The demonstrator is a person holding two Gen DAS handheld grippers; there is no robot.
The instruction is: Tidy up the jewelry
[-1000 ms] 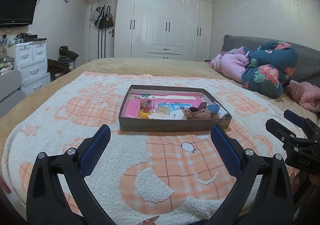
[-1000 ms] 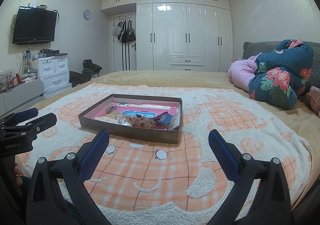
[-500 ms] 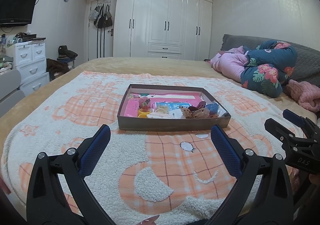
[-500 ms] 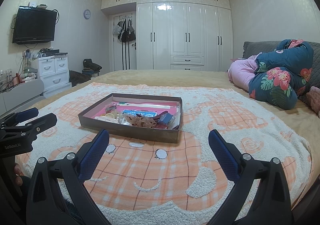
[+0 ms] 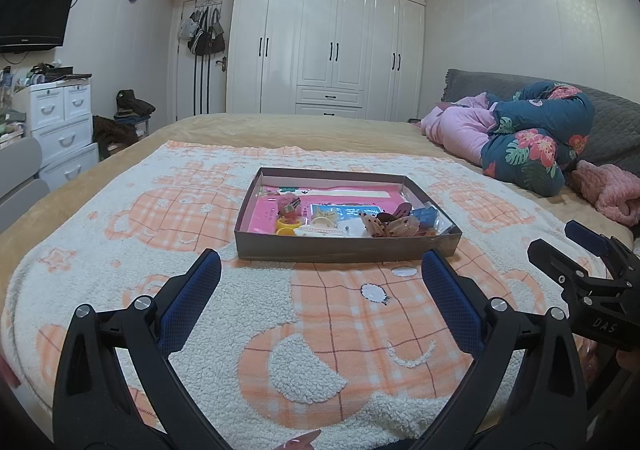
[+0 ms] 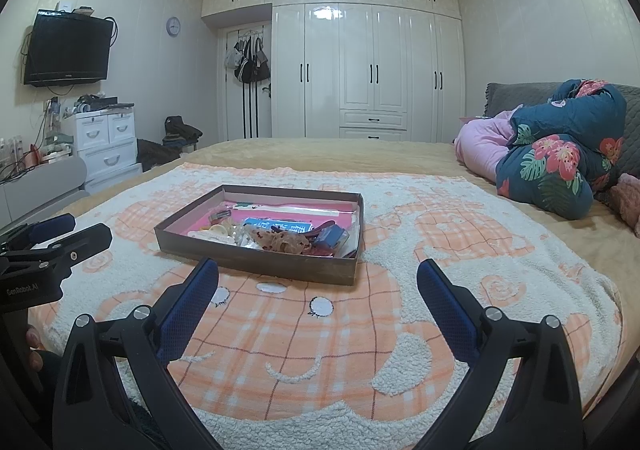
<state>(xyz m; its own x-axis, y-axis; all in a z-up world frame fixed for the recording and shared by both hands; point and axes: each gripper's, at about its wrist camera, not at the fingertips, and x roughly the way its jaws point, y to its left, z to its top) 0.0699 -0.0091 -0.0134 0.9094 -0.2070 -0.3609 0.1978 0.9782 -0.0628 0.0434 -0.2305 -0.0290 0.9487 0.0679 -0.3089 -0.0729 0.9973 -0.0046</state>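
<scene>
Shallow brown cardboard tray (image 5: 344, 248) with pink lining, holding jumbled small jewelry pieces (image 5: 394, 226): centred on peach-and-white fleece blanket (image 5: 312, 334) over bed. Left gripper (image 5: 320, 264), fingers spread, empty, just short of tray. Right gripper (image 6: 318, 272), fingers spread, empty, likewise near tray

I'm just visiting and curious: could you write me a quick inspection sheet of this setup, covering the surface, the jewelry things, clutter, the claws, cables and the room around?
Surface: bed with a fleecy orange-and-white blanket.
Job's things: shallow brown tray on the blanket, holding mixed small trinkets on a pink liner.
Clutter: rolled floral quilt and pink bedding at the bed's right side.
Claws: left claw open, empty; right claw open, empty; both short of the tray.
Cables: wires hang below the wall TV.
Surroundings: white wardrobe, white drawer unit, bags hanging on the door.
</scene>
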